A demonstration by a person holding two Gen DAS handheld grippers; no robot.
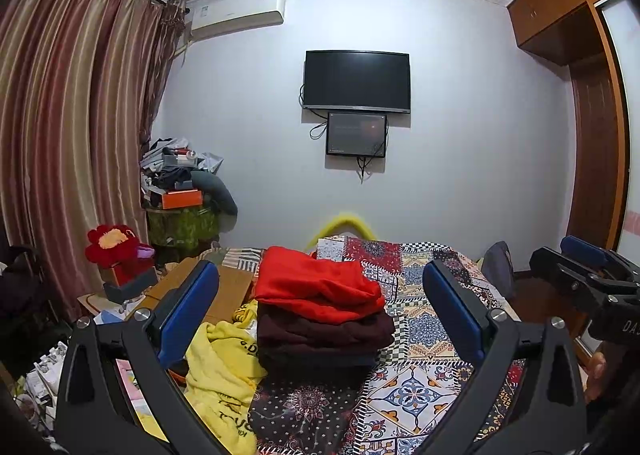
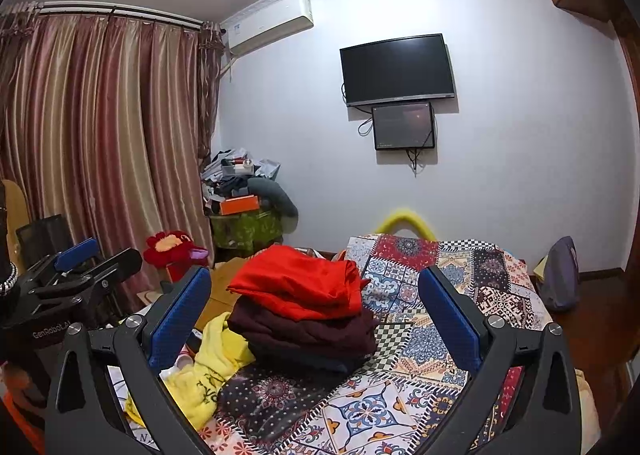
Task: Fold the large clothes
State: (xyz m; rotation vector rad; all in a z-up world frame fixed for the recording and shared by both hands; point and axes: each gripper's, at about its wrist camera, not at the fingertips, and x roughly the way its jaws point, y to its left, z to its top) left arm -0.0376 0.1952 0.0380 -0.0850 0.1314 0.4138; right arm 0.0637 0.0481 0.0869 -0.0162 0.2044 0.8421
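A stack of folded clothes sits on the patterned bedspread: a red garment on top, a dark maroon one under it, a dark blue one at the bottom. The stack also shows in the right wrist view. A crumpled yellow garment lies at the stack's left, also seen in the right wrist view. My left gripper is open and empty, held above the bed in front of the stack. My right gripper is open and empty, beside the left one.
Striped curtains hang at the left. A cluttered table stands in the corner with a red plush flower nearby. A TV is on the far wall. A wooden wardrobe stands at the right. Cardboard lies left of the stack.
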